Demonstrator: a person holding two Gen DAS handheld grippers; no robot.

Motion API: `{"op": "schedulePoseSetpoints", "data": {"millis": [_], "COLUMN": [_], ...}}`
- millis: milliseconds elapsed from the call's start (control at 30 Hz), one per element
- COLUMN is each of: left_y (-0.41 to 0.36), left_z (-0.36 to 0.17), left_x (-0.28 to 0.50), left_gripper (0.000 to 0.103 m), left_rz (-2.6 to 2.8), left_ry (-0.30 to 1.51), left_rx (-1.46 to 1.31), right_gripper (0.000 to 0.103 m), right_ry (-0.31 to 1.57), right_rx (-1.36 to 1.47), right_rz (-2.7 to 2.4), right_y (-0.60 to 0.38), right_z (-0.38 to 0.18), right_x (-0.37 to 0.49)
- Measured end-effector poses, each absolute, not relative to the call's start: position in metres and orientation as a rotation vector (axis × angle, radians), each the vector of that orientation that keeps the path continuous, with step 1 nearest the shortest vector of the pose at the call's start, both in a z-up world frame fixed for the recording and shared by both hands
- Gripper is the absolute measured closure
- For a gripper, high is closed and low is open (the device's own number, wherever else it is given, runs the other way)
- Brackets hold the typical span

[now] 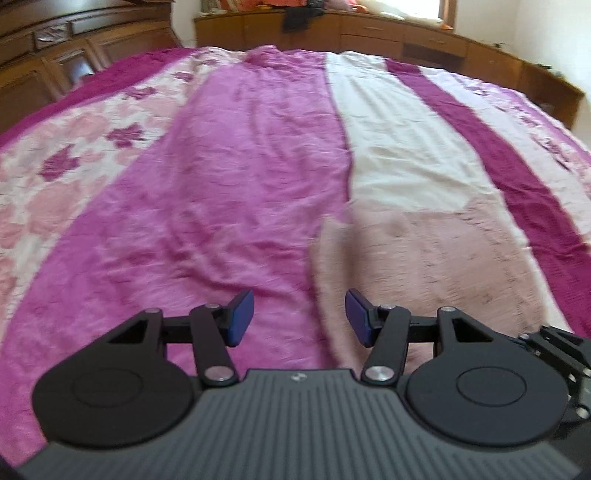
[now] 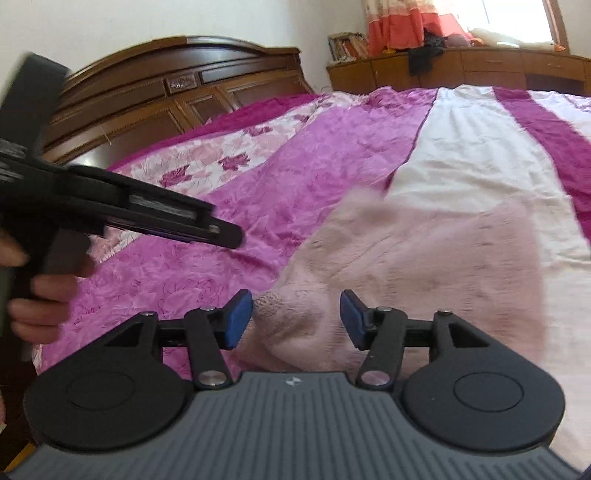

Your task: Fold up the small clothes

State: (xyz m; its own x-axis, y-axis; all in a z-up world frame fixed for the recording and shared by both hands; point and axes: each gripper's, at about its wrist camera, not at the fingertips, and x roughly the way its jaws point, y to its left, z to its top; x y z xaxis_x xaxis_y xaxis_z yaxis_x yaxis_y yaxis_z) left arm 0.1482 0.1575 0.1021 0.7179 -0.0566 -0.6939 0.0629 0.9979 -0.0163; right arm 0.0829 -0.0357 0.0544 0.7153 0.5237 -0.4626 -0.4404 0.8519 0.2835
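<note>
Left wrist view: the left gripper hangs over the bed with its jaws released and nothing between the blue pads. A fluffy pale pink garment lies flat on the bedspread, starting just ahead of the right-hand jaw and spreading forward and to the right of it; its near edge reaches into the gap between the jaws, though motion blur hides whether it touches either pad. Ahead of the left-hand jaw the cover is bare, crumpled magenta; a floral pink band lies farther left, a white band and a dark magenta stripe farther right. Part of the right gripper shows just beyond the right-hand jaw. Past the far edge of the bed stands a low wooden cabinet with a dark cloth draped over its top. Right wrist view: the right gripper is likewise released, its jaws set either side of a raised fold of the pale pink garment, whose bulk extends ahead and to the right. Left of the jaws, well apart, a hand holds the left gripper, seen side-on above the magenta cover. A carved wooden headboard rises ahead on the left; the cabinet, books and an orange curtain stand against the far wall.
</note>
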Motion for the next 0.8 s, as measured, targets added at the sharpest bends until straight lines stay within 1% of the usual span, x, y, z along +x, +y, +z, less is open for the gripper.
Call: {"op": "schedulePoseSetpoints", "data": {"millis": [167,300,500,633,700,733,767,800], "left_y": [0.140,0.131,0.122,0.120,0.119,0.119,0.118,0.119], "left_z": [0.086,0.068,0.042,0.035,0.035,0.036,0.037,0.039], "left_x": [0.170,0.191,0.209,0.208,0.207,0.206,0.204,0.203], "left_gripper": [0.046,0.046,0.047,0.048,0.074,0.075,0.080,0.082], "left_rz": [-0.126,-0.148,-0.201,-0.209,-0.211,-0.215,-0.211,-0.210], "left_ry": [0.798,0.824,0.862,0.819,0.792,0.781,0.771,0.760], "left_rx": [-0.063,-0.125,-0.227,-0.244,-0.230,-0.226,-0.219,-0.217], "right_gripper": [0.041,0.040,0.036,0.035,0.035,0.035,0.034,0.034], "right_ry": [0.519,0.498,0.504,0.545,0.557,0.560,0.564,0.570], "right_rx": [0.181,0.224,0.260,0.304,0.334,0.340,0.345,0.351], "right_rz": [0.450,0.358,0.219,0.169,0.180,0.186,0.192,0.200], "right_y": [-0.075,-0.109,-0.147,-0.157,-0.160,-0.158,-0.156,-0.154], "right_z": [0.068,0.069,0.053,0.038,0.032,0.029,0.027,0.025], "right_x": [0.071,0.067,0.070,0.079,0.082,0.083,0.085,0.088]}}
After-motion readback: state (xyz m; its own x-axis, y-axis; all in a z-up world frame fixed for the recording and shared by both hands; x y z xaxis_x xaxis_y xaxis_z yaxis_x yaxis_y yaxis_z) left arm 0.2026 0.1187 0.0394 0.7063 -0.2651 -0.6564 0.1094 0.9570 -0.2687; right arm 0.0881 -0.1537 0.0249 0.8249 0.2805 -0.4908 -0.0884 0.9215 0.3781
